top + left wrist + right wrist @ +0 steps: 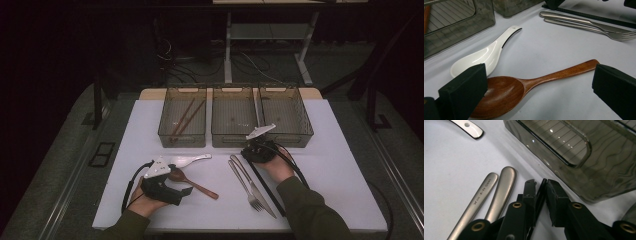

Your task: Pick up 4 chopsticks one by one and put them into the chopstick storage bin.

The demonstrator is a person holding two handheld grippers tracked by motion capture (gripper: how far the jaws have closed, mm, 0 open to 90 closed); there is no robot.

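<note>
White table carries three smoky bins in a row, beyond both sets of fingers. White spoon and wooden spoon touch between the left fingers. Knife, fork lie just left of the right fingers; black chopsticks between them.

This looks like a lab or test room set up for recording, not a home. A white work table stands alone on grey carpet, dark all around it. Beyond its far edge, loose cables trail over the floor around the legs of a height-adjustable desk frame. Three identical smoky plastic bins line the table's far side, with cutlery laid out before them.
</note>
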